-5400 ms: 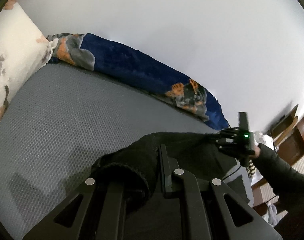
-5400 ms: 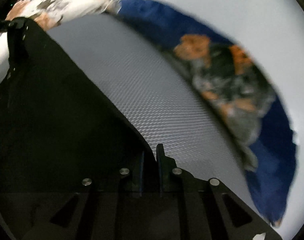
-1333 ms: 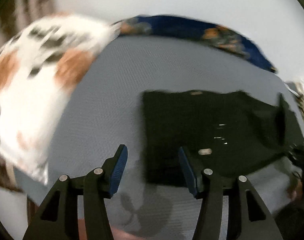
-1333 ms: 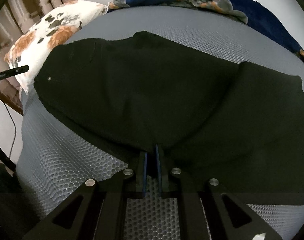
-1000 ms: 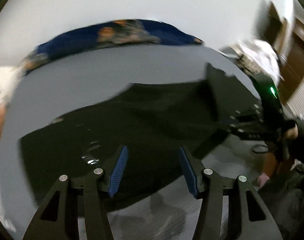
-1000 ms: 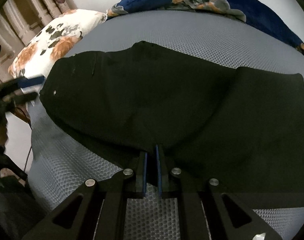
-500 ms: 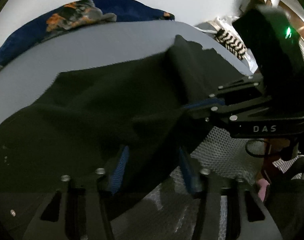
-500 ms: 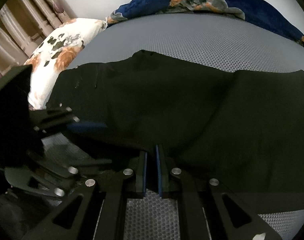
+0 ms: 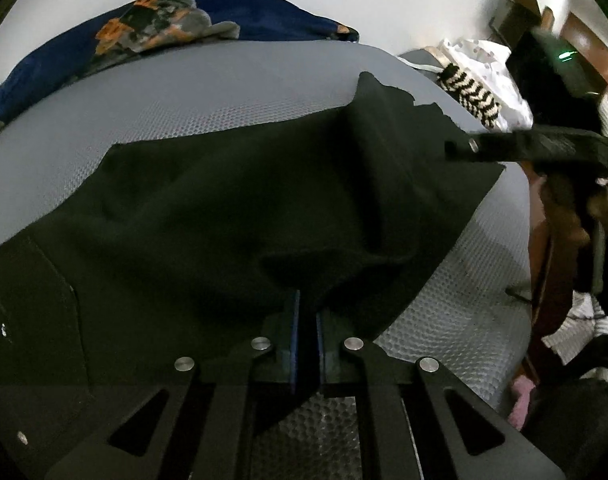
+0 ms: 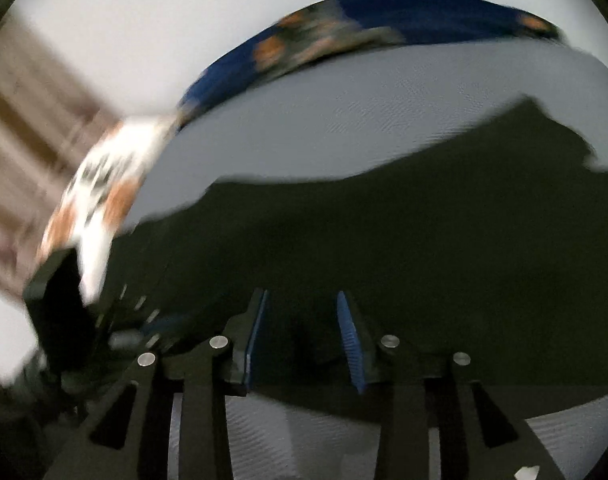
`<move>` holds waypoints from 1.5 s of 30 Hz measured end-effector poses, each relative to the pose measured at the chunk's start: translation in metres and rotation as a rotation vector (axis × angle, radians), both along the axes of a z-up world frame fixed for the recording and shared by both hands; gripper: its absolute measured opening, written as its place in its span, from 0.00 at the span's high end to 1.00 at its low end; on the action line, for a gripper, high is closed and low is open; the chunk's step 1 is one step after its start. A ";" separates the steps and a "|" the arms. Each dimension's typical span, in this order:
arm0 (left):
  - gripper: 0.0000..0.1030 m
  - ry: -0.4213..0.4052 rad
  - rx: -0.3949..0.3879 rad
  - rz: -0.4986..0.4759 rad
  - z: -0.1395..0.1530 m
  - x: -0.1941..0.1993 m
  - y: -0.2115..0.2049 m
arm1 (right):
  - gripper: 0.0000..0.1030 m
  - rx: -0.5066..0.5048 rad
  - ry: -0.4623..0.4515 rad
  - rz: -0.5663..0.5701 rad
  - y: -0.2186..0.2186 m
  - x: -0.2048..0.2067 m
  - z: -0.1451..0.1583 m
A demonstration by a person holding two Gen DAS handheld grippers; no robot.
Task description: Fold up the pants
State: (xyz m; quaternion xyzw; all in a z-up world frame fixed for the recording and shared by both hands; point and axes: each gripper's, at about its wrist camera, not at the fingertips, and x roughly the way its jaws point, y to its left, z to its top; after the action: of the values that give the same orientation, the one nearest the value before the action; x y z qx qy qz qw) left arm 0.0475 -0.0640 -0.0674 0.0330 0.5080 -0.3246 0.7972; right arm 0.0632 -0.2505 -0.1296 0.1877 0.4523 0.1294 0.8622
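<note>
Black pants (image 9: 224, 208) lie spread across a grey mesh mattress (image 9: 184, 92). My left gripper (image 9: 307, 312) is shut on a raised fold at their near edge. In the left wrist view, a finger (image 9: 503, 148) of the right gripper hovers over the pants' far right corner, held by a hand. The right wrist view is blurred. In it my right gripper (image 10: 302, 320) has its jaws opening, blue pads apart over the pants (image 10: 423, 240) and pressing on nothing. The left gripper (image 10: 116, 320) shows as a dark blur at lower left.
A blue patterned blanket (image 9: 184, 28) lies along the mattress's far side by the white wall. A white and orange pillow (image 10: 104, 192) sits at one end. Striped and white cloths (image 9: 469, 92) and dark furniture stand beyond the other end.
The left gripper has closed on the pants' near edge. The right gripper let go of that edge, opened, rolled and swung away towards the far right corner.
</note>
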 end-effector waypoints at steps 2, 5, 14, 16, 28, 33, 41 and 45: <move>0.93 0.010 -0.010 0.012 0.000 0.002 0.002 | 0.66 0.041 0.017 -0.133 -0.042 0.009 -0.011; 0.93 0.017 -0.011 0.018 0.001 0.002 0.003 | 0.66 0.112 0.022 -0.286 -0.092 0.018 -0.023; 0.93 0.048 -0.013 0.039 -0.002 0.007 0.005 | 0.71 0.236 0.032 -0.494 -0.179 0.055 -0.041; 0.93 0.052 -0.010 0.041 -0.002 0.007 0.004 | 0.75 0.252 0.029 -0.505 -0.184 0.061 -0.043; 0.93 0.067 0.005 0.047 -0.005 0.009 -0.001 | 0.97 0.118 -0.021 -0.506 -0.180 0.078 -0.012; 0.93 0.059 0.012 0.035 -0.004 0.008 -0.004 | 0.98 -0.057 -0.112 -0.515 -0.171 0.039 0.037; 0.91 0.066 0.016 -0.012 -0.014 0.006 -0.009 | 0.99 -0.179 -0.006 -0.675 -0.198 -0.069 0.012; 0.91 0.051 0.043 -0.054 -0.019 0.004 -0.015 | 0.99 -0.145 0.086 -0.728 -0.210 -0.099 -0.027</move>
State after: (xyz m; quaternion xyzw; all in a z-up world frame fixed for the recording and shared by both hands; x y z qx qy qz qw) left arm 0.0511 -0.0788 -0.0860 0.0556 0.5341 -0.3358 0.7738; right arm -0.0357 -0.4600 -0.1563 0.2801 0.3997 -0.2260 0.8431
